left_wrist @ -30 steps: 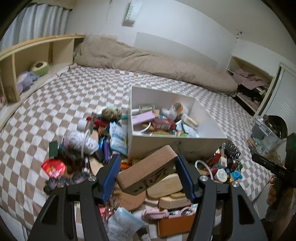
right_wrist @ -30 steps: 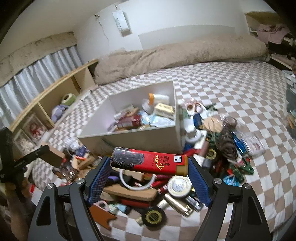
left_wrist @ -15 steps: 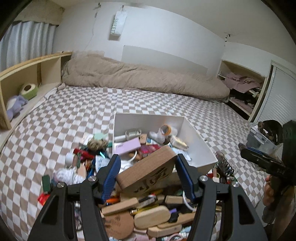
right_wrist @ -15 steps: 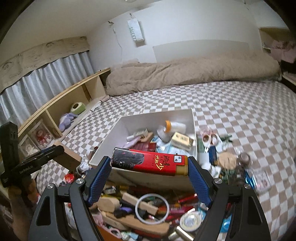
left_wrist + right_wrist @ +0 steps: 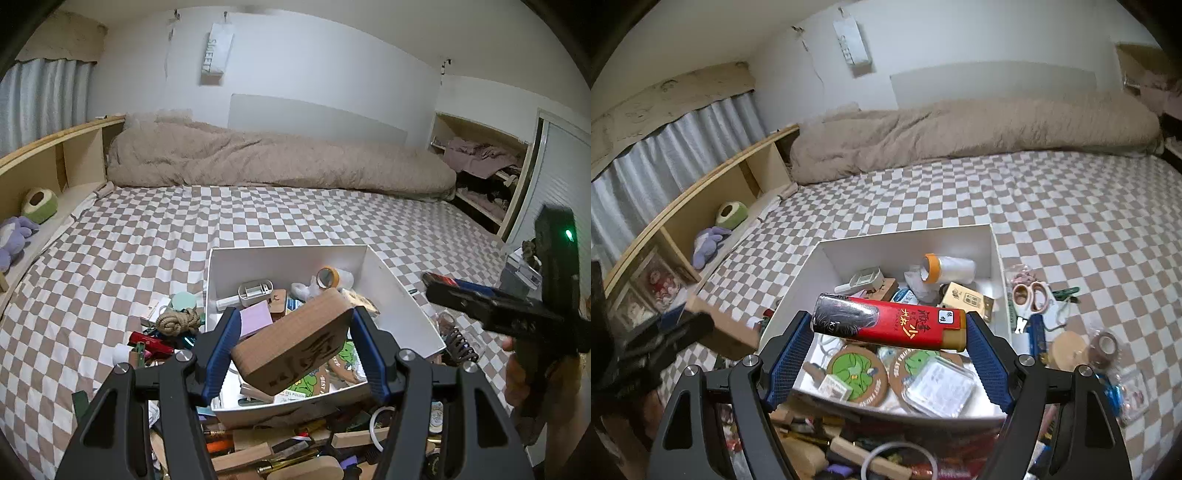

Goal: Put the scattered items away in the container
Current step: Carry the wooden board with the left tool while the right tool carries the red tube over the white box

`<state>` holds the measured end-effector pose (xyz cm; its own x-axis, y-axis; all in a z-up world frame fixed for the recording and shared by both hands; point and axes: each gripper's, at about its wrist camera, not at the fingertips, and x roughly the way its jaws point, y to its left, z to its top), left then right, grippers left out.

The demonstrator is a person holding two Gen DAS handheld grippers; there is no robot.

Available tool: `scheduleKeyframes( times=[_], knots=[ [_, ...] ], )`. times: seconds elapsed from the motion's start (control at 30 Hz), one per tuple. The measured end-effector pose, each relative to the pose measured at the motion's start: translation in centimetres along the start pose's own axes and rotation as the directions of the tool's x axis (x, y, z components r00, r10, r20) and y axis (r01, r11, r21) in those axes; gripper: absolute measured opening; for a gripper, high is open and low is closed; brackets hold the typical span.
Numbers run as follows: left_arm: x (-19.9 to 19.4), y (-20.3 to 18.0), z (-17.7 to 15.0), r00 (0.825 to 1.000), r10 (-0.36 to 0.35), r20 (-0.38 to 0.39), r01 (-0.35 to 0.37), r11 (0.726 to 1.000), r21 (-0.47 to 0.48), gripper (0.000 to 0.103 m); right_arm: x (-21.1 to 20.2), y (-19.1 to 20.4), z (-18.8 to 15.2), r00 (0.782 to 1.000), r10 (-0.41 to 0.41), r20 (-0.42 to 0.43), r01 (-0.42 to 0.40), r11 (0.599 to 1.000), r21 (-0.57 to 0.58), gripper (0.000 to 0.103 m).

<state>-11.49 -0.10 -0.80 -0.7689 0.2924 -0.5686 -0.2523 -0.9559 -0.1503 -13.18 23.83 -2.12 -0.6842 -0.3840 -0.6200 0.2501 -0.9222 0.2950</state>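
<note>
Bed (image 5: 295,221): brown-and-white checked cover. Along the head edge, a rumpled beige duvet (image 5: 277,162), wall to wall. Toward the foot edge, a white open box (image 5: 995,258), partly filled. Left of the box: coiled rope knot (image 5: 177,320), mint-green round item (image 5: 183,300). Right of it: pink-handled scissors (image 5: 1030,297), green clip (image 5: 1065,293), tape roll (image 5: 1106,345). Between box and foot edge, a dense heap of wooden blocks and small sundries (image 5: 295,454).

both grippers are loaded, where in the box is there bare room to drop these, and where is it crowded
Inside the white box, bare floor shows along its left wall, between that wall and the green coasters. The far end by the orange-capped roll and the right side are packed. Outside, the checkered bedspread beyond the box is free; the near pile is crowded.
</note>
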Motion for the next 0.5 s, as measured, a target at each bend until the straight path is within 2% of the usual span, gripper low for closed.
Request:
scheduleKeyframes(
  times=[0.2, 0.5],
  knots=[
    [2.4, 0.8, 0.1, 0.999, 0.011, -0.035, -0.012, 1.000, -0.007, 0.061, 3.7, -1.2, 0.6, 0.997, -0.031, -0.068, 0.035, 0.998, 0.051, 0.082],
    [4.8, 1.4, 0.0, 0.996, 0.031, -0.079, -0.031, 1.000, 0.000, 0.061, 6.7, -2.7, -0.8, 0.983, -0.078, -0.166, 0.088, 0.994, 0.059, 0.082]
  ],
)
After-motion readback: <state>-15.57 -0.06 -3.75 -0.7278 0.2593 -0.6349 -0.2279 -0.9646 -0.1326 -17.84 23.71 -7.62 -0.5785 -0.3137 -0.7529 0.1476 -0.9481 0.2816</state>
